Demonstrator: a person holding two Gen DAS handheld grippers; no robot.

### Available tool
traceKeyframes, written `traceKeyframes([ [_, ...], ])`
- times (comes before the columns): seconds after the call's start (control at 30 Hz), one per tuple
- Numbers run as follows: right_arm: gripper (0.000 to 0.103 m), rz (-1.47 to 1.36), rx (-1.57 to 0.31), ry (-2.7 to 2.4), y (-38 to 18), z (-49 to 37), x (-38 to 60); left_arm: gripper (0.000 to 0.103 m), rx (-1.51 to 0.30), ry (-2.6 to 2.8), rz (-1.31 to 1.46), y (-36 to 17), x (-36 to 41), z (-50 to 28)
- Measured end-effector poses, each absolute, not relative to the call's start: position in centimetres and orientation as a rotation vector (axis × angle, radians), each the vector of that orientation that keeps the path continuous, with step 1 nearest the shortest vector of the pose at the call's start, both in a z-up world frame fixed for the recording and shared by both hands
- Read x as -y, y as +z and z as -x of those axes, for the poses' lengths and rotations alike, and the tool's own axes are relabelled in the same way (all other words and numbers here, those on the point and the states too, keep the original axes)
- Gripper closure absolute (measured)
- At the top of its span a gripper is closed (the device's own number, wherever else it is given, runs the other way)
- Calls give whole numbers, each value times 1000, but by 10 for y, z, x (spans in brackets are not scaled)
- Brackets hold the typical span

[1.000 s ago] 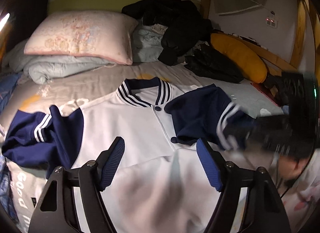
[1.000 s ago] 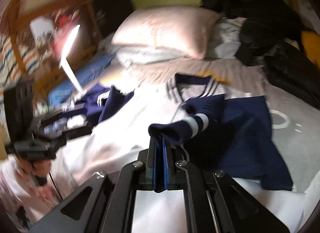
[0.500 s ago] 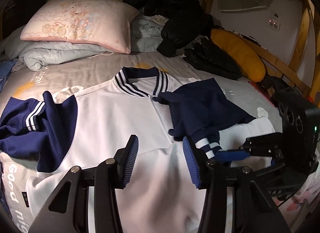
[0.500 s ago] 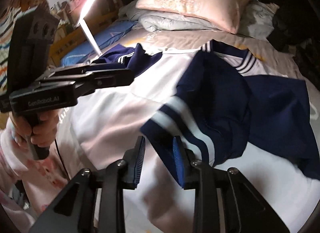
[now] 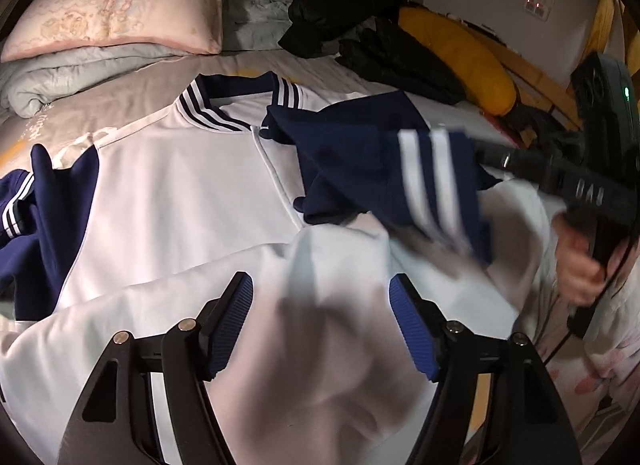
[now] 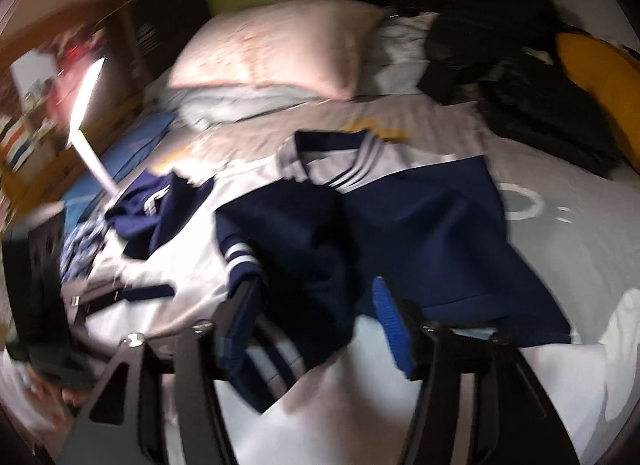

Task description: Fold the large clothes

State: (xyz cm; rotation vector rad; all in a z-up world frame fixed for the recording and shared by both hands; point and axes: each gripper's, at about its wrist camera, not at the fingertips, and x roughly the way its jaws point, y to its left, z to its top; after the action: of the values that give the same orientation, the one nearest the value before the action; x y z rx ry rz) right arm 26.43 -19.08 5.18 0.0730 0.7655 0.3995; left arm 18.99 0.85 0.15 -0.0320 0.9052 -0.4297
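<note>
The navy sleeve point(image 6: 304, 265) has slipped free — right gripper point(image 6: 316, 325) fingers opening; left gripper point(image 5: 322, 325) fingers opening over the white jacket point(image 5: 180, 193).

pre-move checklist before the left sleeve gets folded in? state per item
1. Right sleeve folded across jacket front: ok.
2. Right gripper letting go of the striped cuff: jaws opening, cuff between them; whether it is free, cannot tell.
3. Left gripper empty: ok, jaws opening over white fabric.
4. Left sleeve folded in: not ok, bunched out at the side.
5. Collar flat: ok.
</note>
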Motion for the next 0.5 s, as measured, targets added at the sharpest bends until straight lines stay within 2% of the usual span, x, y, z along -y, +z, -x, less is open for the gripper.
traceKeyframes([
  [0.07, 4, -68, -705, 325, 58, -265, 200, 24, -893, -425, 25, 2, -9, -188],
  [0.1, 0, -65, -677, 279, 60, -265, 205, 23, -886, -430, 30, 3, -10, -187],
  [0.23, 0, -136, -680, 193, 68, -276, 231, 15, -892, -466, 41, 6, -6, -186],
  [0.4, 0, -342, -747, 159, 69, -292, 269, 13, -902, -493, -4, 2, 7, -185],
  [0.5, 0, -358, -770, 142, 68, -298, 275, 12, -947, -483, 10, -10, 13, -190],
])
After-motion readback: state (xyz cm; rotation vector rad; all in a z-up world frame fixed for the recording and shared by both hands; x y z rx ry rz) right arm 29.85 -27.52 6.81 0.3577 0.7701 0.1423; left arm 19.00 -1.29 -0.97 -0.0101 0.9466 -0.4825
